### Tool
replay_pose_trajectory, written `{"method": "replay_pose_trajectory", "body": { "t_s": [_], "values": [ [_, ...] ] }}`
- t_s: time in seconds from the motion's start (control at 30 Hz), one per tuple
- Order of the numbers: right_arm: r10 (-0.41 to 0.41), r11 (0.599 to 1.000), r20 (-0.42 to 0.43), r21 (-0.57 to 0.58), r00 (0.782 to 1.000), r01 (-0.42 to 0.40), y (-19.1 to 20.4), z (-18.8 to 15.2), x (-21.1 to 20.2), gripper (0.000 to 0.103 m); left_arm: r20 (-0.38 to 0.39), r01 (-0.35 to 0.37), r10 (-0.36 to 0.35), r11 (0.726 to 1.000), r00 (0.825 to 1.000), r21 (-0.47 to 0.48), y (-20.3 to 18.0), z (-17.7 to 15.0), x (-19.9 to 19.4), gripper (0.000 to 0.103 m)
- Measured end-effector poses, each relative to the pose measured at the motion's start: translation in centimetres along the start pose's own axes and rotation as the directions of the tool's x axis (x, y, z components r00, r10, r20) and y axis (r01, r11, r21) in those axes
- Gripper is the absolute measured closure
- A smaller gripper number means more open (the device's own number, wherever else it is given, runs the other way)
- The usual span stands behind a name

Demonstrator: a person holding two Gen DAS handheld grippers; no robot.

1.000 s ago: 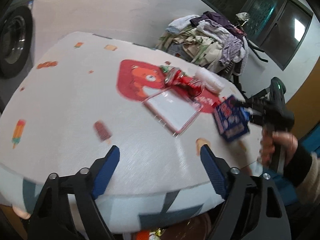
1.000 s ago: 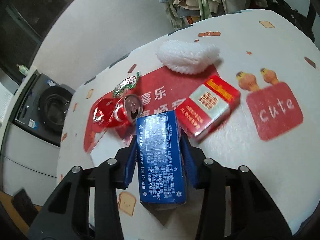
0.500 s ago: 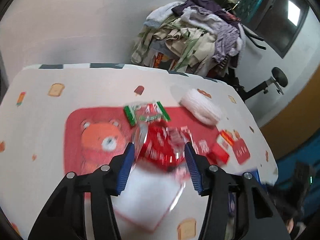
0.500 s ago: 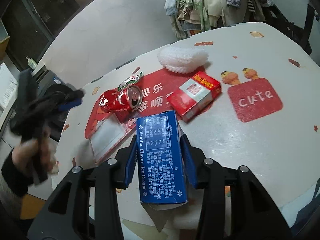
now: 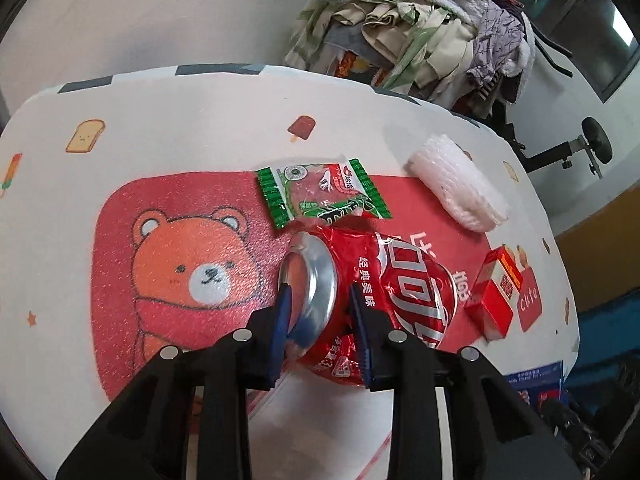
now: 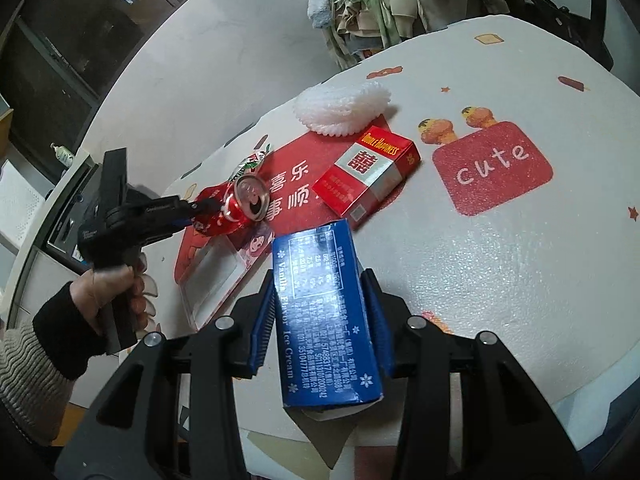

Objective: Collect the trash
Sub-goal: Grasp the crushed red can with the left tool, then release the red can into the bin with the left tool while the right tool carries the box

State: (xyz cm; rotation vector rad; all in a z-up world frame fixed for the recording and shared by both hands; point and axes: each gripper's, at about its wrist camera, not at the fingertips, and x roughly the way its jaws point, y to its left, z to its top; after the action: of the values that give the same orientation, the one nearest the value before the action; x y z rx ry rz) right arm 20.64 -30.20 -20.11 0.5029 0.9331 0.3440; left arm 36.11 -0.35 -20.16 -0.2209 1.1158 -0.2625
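Crushed red can (image 5: pixel 384 288) lies between the closing left claw (image 5: pixel 320 320), its pads touching.

Red crushed can (image 5: pixel 384 280), blue ice-cream box (image 6: pixel 324 320), green-edged wrapper (image 5: pixel 320 192).

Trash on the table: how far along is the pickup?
Early. Nothing looks binned yet. In hand: the right hand-held gripper is shut on the blue ice cream box; the left hand-held gripper has just been closing, its jaws around the crushed red can. Left on the table: green snack wrapper, white foam sleeve, red cigarette pack, clear plastic tray.
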Motion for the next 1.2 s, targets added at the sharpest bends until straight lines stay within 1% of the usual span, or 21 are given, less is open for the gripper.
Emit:
{"method": "replay_pose_trajectory", "body": {
  "t_s": [0.13, 0.27, 0.37, 0.5, 0.63, 0.9, 1.0, 1.1, 1.2],
  "values": [
    [-0.011, 1.000, 0.001, -0.002, 1.000, 0.011, 0.2, 0.1, 0.2, 0.059, 0.045, 0.017, -0.018, 0.999, 0.999, 0.032, -0.3, -0.1, -2.5, 0.076],
    [-0.003, 1.000, -0.005, 0.020, 1.000, 0.003, 0.2, 0.0, 0.0, 0.060, 0.090, 0.031, -0.041, 0.993, 0.995, 0.111, -1.8, -0.5, -5.9, 0.077],
    [0.016, 1.000, 0.008, 0.023, 1.000, -0.017, 0.6, -0.3, -0.8, 0.060, 0.104, 0.045, -0.062, 0.986, 0.993, 0.160, -2.7, -1.5, -8.1, 0.079],
    [0.022, 1.000, 0.018, 0.004, 1.000, -0.022, 1.5, -0.6, -2.2, 0.060, 0.111, 0.062, -0.088, 0.974, 0.990, 0.217, -3.6, -4.2, -10.7, 0.079],
    [0.024, 1.000, 0.026, -0.010, 0.999, -0.024, 2.3, -1.3, -3.6, 0.060, 0.114, 0.072, -0.107, 0.958, 0.988, 0.276, -4.4, -7.9, -12.9, 0.079],
    [0.032, 0.998, 0.031, -0.060, 0.999, -0.030, 4.2, -3.7, -6.4, 0.060, 0.072, 0.144, -0.173, 0.943, 0.982, 0.300, -5.2, -16.0, -15.9, 0.080],
    [0.041, 0.996, 0.033, -0.077, 0.999, -0.038, 4.8, -4.7, -7.3, 0.060, 0.052, 0.168, -0.194, 0.933, 0.980, 0.319, -6.0, -19.7, -16.9, 0.080],
    [0.051, 0.993, 0.031, -0.108, 0.998, -0.047, 5.6, -5.7, -8.1, 0.060, 0.031, 0.177, -0.200, 0.920, 0.979, 0.350, -6.8, -22.7, -17.3, 0.079],
    [0.059, 0.990, 0.021, -0.130, 0.998, -0.056, 6.2, -6.7, -8.6, 0.060, -0.007, 0.169, -0.180, 0.907, 0.984, 0.386, -7.5, -25.7, -16.7, 0.080]
  ]
}}
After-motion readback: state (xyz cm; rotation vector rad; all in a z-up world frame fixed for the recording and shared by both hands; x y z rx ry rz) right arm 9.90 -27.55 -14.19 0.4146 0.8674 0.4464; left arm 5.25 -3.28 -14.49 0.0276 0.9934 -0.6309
